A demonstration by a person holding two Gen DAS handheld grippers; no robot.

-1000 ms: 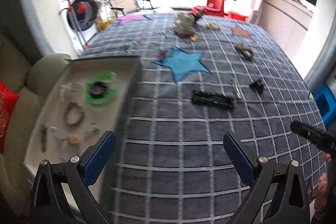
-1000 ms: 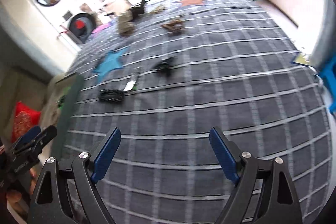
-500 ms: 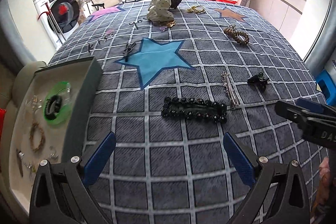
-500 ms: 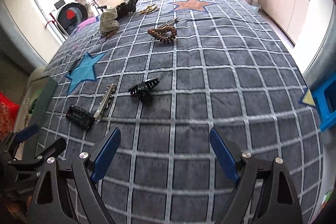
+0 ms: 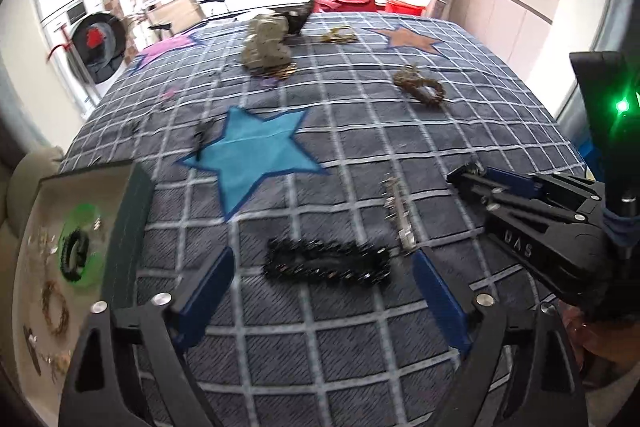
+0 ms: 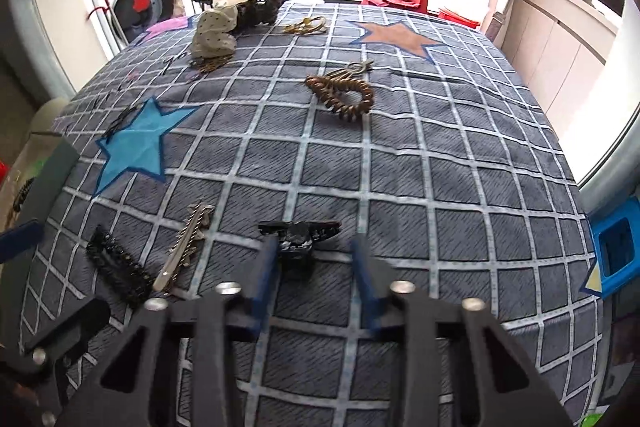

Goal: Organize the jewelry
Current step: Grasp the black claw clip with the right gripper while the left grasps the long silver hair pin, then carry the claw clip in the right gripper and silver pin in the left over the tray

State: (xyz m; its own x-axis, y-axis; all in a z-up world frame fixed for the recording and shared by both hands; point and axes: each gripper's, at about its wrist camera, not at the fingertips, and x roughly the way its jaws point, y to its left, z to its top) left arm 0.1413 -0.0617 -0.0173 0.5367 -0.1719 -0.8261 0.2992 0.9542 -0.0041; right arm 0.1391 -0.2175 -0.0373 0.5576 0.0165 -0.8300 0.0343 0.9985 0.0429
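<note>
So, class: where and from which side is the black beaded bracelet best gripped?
Grip the black beaded bracelet across its narrow middle, from above. It lies flat as a long loop on the cloth, crosswise between the left gripper fingers, so one doubled strand pair probably fits.

Both grippers: black frames, blue finger pads [image 5: 208,283], silver screws. Right gripper [image 5: 472,175] has white lettering and a green light.

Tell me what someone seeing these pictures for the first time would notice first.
Probably the bright blue star sewn into the grey checked cloth, with hair pieces scattered around it. Next, the black beaded bracelet lying between the open left tongs, and the small black claw clip just ahead of the right tongs. At the far left sits a tray already holding several pieces.
</note>
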